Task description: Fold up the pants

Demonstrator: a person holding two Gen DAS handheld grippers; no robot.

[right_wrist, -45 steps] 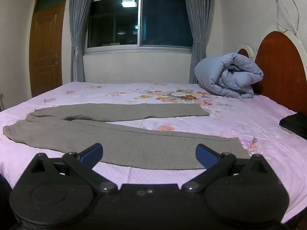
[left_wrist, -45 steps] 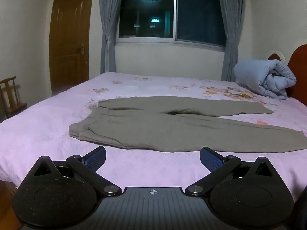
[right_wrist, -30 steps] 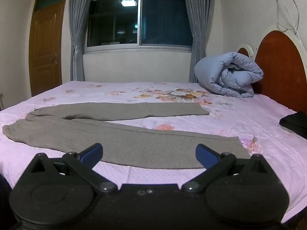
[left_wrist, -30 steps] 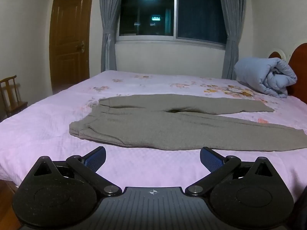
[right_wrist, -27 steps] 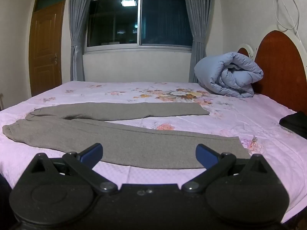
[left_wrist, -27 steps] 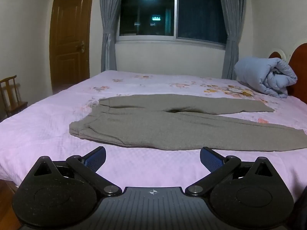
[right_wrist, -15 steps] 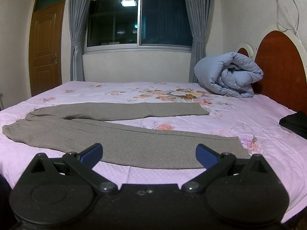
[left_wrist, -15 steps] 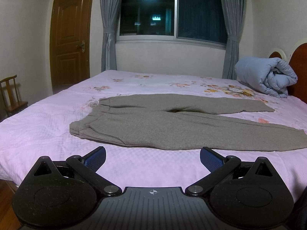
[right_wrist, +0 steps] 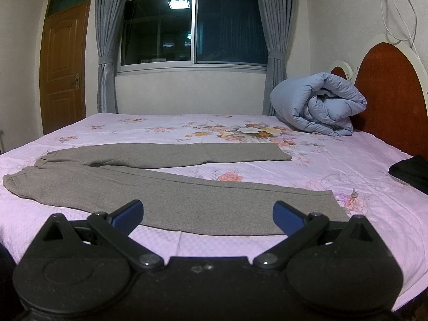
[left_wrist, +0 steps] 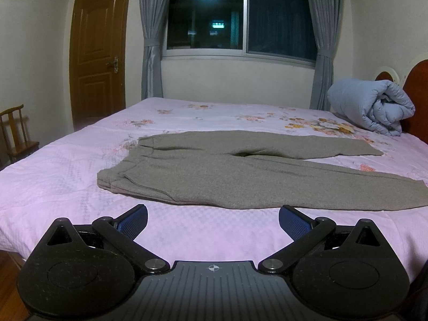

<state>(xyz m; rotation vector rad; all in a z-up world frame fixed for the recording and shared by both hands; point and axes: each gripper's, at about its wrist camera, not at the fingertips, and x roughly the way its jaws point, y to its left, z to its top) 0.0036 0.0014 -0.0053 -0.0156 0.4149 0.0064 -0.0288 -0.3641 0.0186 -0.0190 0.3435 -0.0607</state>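
Two grippers are held above the near edge of the bed, and both are spread wide with nothing between the blue pads. The left gripper [left_wrist: 213,220] points at the waist end of the pants [left_wrist: 240,176], and the right gripper [right_wrist: 208,215] points at the cuff of the near leg, which lies just in front of its fingers. Neither one touches the cloth. The pants are grey and lie flat on the pink flowered bedsheet [left_wrist: 67,176], near the front side of the bed. The waistband is at the left, a little rumpled, and the two legs run to the right. The legs are open like a narrow V, so pink sheet shows between them toward the cuffs. Farther away, a rolled blue quilt [right_wrist: 318,104] rests against the red headboard [right_wrist: 388,96], well apart from the pants. A dark folded thing [right_wrist: 409,172] lies at the right edge of the bed; what it is I cannot tell. Behind the bed are a window [right_wrist: 192,26] with grey curtains and a brown door [left_wrist: 97,53]. In my judgement the folding is not yet begun: no fold is visible, and no grasp is made. All is left to do, probably first to bring one leg over the other, then to fold the length.
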